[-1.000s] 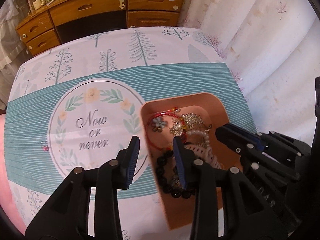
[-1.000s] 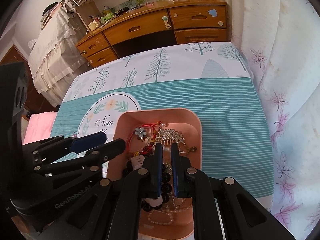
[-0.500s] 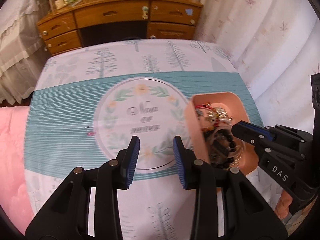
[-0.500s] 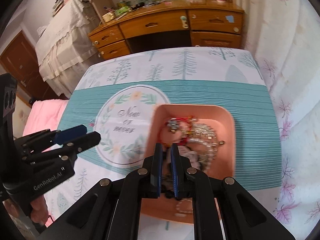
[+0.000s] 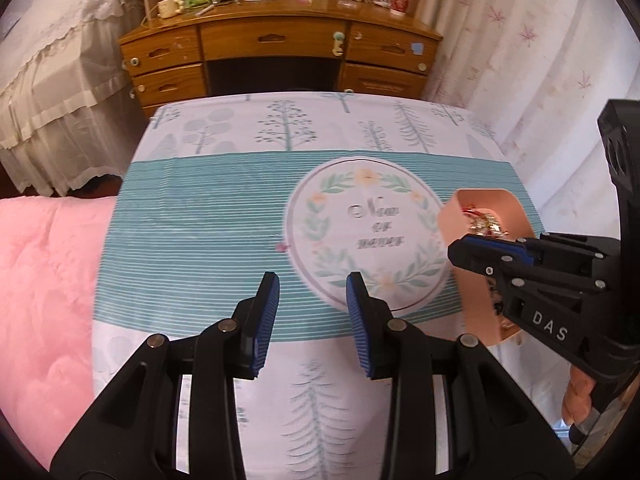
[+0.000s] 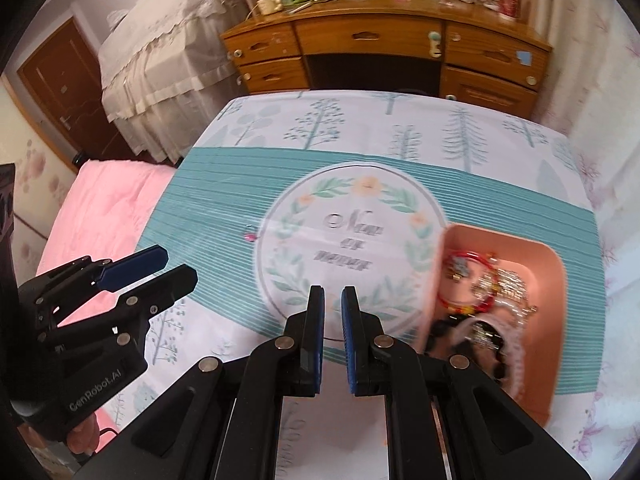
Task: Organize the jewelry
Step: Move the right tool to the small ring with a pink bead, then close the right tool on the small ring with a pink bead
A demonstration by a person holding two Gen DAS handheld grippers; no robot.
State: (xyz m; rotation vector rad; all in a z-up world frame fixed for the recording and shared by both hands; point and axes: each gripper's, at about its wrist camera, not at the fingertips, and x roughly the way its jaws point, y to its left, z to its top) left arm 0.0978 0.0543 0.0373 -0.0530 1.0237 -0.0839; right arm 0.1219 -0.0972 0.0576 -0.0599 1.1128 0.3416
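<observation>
Left wrist view: since 1.0 s ago the left gripper (image 5: 312, 294) has swung away from the pink tray (image 5: 450, 216) and now hangs over the striped teal band of the tabletop (image 5: 192, 216), jaws spread wide, nothing between them. Tray sits far right, mostly hidden behind the right gripper (image 5: 460, 250). One tray, with a jewelry pile (image 5: 484, 224) inside; only a red and gold bit shows here. One small pink piece (image 5: 283, 246) lies loose on the cloth, just left of the round "Now or never" print, ahead of the left gripper and apart from the tray.

Right wrist view: right gripper (image 6: 332, 324) was over the tray contents a second ago; now it's above the lower rim of the round print, left of the tray (image 6: 560, 264). Jaws nearly together with a narrow gap, holding nothing. Tray holds the jewelry pile (image 6: 488, 292): one red cord bracelet, gold pieces, pearl strand, black beads. Blurred, so exact count is unclear, probably five or six items. Pink piece (image 6: 251, 236) sits at the print's left edge. Left gripper (image 6: 176, 266) is at lower left, over the tabletop edge by the pink bed (image 6: 108, 208).
</observation>
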